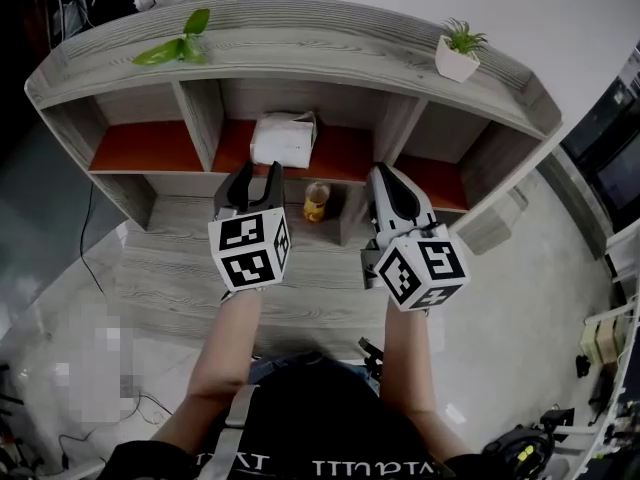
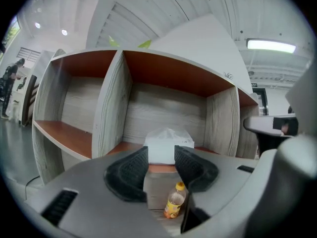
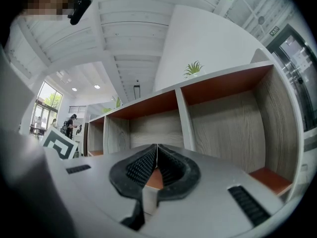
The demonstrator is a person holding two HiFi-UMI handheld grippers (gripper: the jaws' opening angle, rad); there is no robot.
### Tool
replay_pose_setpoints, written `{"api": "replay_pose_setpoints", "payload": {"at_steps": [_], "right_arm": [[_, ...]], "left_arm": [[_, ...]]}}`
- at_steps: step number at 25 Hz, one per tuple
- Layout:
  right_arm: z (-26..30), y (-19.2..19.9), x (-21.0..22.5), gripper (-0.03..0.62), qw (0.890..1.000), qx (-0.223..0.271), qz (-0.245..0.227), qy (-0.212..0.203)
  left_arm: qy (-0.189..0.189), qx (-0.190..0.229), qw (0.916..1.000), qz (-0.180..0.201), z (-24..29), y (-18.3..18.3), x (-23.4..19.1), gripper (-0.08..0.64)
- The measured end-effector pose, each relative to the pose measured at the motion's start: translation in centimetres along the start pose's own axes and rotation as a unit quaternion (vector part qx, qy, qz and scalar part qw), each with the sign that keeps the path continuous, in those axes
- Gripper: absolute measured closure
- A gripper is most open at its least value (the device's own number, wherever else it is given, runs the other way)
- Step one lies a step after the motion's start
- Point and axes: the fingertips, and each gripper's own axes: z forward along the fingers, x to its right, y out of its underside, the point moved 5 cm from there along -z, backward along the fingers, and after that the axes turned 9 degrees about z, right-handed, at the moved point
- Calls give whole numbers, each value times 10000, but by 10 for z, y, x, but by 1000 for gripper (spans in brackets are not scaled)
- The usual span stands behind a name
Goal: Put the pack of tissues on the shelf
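The white pack of tissues (image 1: 284,139) lies on the orange board of the wooden shelf unit (image 1: 300,30), in the second compartment from the left. My left gripper (image 1: 257,175) points level at it from just in front, jaws apart with nothing between them. In the left gripper view the pack of tissues (image 2: 168,144) shows beyond the gap of the left gripper (image 2: 161,157), apart from the pads. My right gripper (image 1: 386,175) is held to the right, facing the shelf. In its own view the right gripper (image 3: 156,151) has its jaws pressed together and empty.
A small bottle of yellow drink (image 1: 316,202) stands on the floor below the shelf, also seen as the bottle (image 2: 174,201) under the left jaws. A white potted plant (image 1: 457,58) and a leafy plant (image 1: 180,44) sit on the shelf top. Neighbouring compartments hold nothing.
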Motion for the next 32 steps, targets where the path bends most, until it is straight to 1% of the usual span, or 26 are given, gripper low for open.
{"api": "replay_pose_setpoints", "payload": {"at_steps": [3, 7, 10, 13, 15, 19, 24, 28, 32], "right_arm": [[0, 1, -7, 574, 9997, -25, -240, 4], [0, -1, -20, 575, 9985, -26, -545, -58], [-1, -2, -27, 575, 9977, 13, -659, -127], [-2, -5, -30, 575, 9975, 42, -683, -151], [-3, -7, -31, 575, 9973, 72, -724, -132], [-6, -9, -33, 575, 9958, 152, -896, -118], [-12, -13, -35, 575, 9921, 245, -1226, -90], [-14, -16, -33, 575, 9905, 264, -1351, -8], [-16, -21, -33, 575, 9897, 368, -1381, 7]], "left_arm": [[183, 193, 9996, 100, -8, -6, -5, 390], [522, 466, 9975, 61, -18, -15, -13, 390], [700, 726, 9947, 217, -26, -24, -18, 390], [798, 1000, 9910, 394, -33, -34, -23, 390], [821, 1132, 9888, 515, -37, -39, -26, 390], [763, 1183, 9863, 860, -42, -41, -32, 390], [825, 1505, 9775, 1226, -51, -52, -36, 390], [778, 1688, 9748, 1233, -56, -61, -39, 395], [690, 1788, 9718, 1373, -61, -67, -40, 432]]}}
